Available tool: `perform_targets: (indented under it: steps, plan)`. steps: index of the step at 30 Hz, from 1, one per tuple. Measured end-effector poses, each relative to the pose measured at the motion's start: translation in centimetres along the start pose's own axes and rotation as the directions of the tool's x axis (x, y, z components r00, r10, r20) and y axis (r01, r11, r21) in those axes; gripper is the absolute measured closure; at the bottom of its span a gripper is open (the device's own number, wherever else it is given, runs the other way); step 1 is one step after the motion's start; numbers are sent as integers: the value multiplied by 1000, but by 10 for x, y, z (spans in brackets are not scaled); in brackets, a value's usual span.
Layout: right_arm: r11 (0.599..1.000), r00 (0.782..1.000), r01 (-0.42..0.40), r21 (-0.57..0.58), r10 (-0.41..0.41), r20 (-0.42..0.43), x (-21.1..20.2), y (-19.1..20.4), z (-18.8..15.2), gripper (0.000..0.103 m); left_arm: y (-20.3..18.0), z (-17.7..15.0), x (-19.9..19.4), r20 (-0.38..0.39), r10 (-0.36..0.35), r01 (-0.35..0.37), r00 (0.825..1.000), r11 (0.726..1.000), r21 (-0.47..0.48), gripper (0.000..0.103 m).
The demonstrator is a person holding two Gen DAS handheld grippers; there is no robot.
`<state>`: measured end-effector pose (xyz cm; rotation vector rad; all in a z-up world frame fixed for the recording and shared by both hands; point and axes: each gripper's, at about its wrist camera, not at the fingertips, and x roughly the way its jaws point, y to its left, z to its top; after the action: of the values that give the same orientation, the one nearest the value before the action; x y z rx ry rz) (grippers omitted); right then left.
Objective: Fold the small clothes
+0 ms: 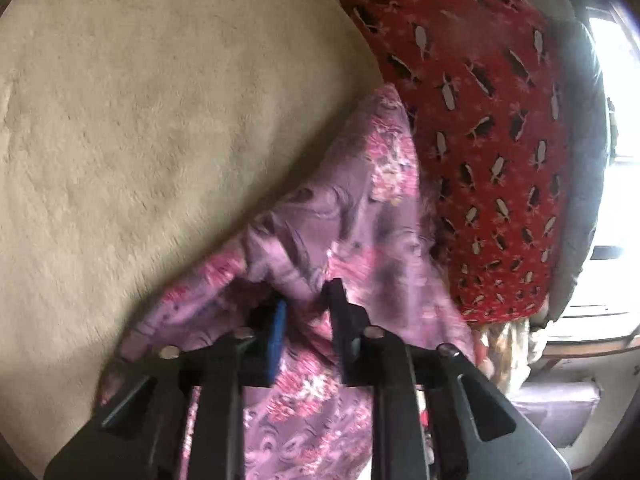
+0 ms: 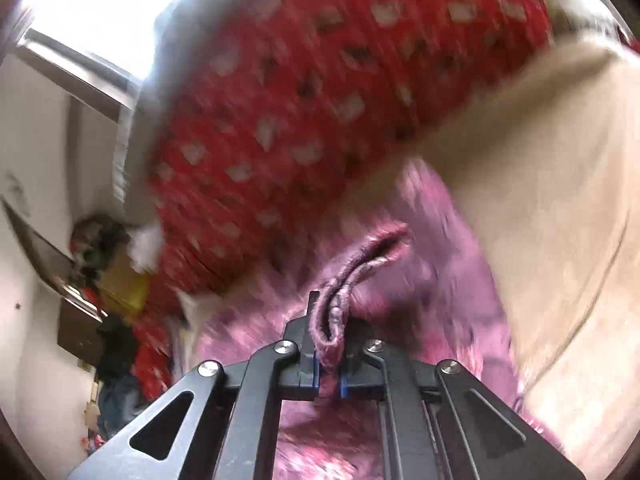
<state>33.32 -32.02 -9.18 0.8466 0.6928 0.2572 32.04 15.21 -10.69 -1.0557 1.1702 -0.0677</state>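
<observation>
step: we lift the purple garment (image 1: pixel 352 216) off the beige blanket (image 1: pixel 140 120) | right gripper (image 2: pixel 329 340) pinches its hem | left gripper (image 1: pixel 306 304) parted around a fold, grip uncertain | tip: we close left, pull edges taut, clear the red cushion (image 1: pixel 480 100)

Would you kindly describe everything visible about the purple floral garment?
The purple floral garment is thin, soft-looking fabric, mauve with pink flower patches, crumpled and unfolded. It lies on the beige plush surface, beside the red patterned cloth. The right gripper is shut on its bunched hem; the left gripper straddles a fold, open.
</observation>
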Motion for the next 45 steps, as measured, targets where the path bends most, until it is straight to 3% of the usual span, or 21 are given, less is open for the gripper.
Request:
perform_targets:
  steps: [1, 3, 5, 6, 9, 11, 12, 13, 14, 19, 23, 26, 27, 29, 31, 34, 38, 40, 42, 43, 45]
  plan:
    - [1000, 1000, 18, 1, -18, 4, -4, -4, 1, 98, 2, 0, 2, -4, 14, -14, 1000, 1000, -3, 90]
    - [994, 990, 113, 9, -111, -85, 3, -22, -3, 97, 10, -1, 7, -16, 22, -23, 1000, 1000, -14, 90]
    - [972, 949, 233, -9, -229, -218, 16, -45, -16, 97, 16, -2, 4, -17, 0, 0, 1000, 1000, -29, 90]
    - [976, 949, 219, -1, -214, -231, 12, -50, -21, 98, 17, -3, 3, -19, -7, 7, 1000, 1000, -29, 90]
    - [955, 952, 293, -39, -295, -79, -22, -30, -15, 87, 19, -3, 0, -29, -16, 15, 999, 1000, -24, 90]
    - [965, 969, 245, -93, -241, 53, -40, -6, -6, 86, 17, -3, 2, -25, -10, 9, 1000, 1000, -19, 89]
    - [966, 978, 209, -152, -203, 56, -36, 11, -1, 76, 16, -4, 2, -22, -6, 6, 1000, 1000, -14, 89]
    - [960, 982, 190, -207, -189, 22, -26, 22, 1, 61, 14, -4, 2, -25, -7, 6, 1000, 1000, -10, 89]
    - [943, 980, 187, -276, -200, -17, -9, 35, 2, 58, 11, -4, 5, -28, -8, 7, 1000, 1000, -6, 89]
    - [894, 951, 210, -396, -282, -130, 71, 56, -4, 57, 10, -3, 7, -39, -9, 9, 999, 1000, 10, 88]
    - [767, 878, 277, -579, -447, -173, 128, 57, -28, 55, 12, 2, 9, -53, -13, 14, 999, 1000, 22, 87]
    - [583, 848, 317, -748, -527, -51, 132, 61, -48, 77, 13, 3, 9, -61, -18, 19, 998, 1000, 24, 87]
    - [588, 838, 344, -733, -545, -44, 131, 56, -44, 88, 13, 1, 6, -61, -15, 16, 998, 1000, 27, 87]
    - [687, 851, 363, -629, -520, -77, 118, 41, -25, 96, 9, -7, -4, -62, -18, 21, 998, 998, 53, 87]
    - [797, 898, 315, -516, -426, -109, 96, 34, -13, 94, -6, -20, -16, -52, -64, 70, 997, 990, 121, 87]
    - [883, 954, 222, -413, -285, -96, 68, 35, -7, 90, -40, -30, -24, 12, -21, 17, 1000, 966, 257, 83]
    - [910, 964, 207, -358, -252, -82, 58, 33, 0, 87, -75, -18, -13, 106, 93, -126, 990, 925, 360, 81]
    - [911, 965, 191, -365, -242, -99, 56, 32, -7, 87, -81, -6, 2, 187, 224, -281, 956, 880, 382, 80]
    - [877, 938, 238, -418, -320, -136, 63, 19, -20, 79, -72, 6, 36, 177, 375, -414, 910, 822, 390, 83]
    - [860, 908, 264, -437, -375, -190, 72, 5, -26, 82, -70, 7, 43, 179, 387, -426, 904, 810, 402, 84]
    - [858, 925, 247, -450, -347, -154, 64, 8, -29, 81, -79, 0, 35, 214, 393, -447, 894, 782, 434, 84]
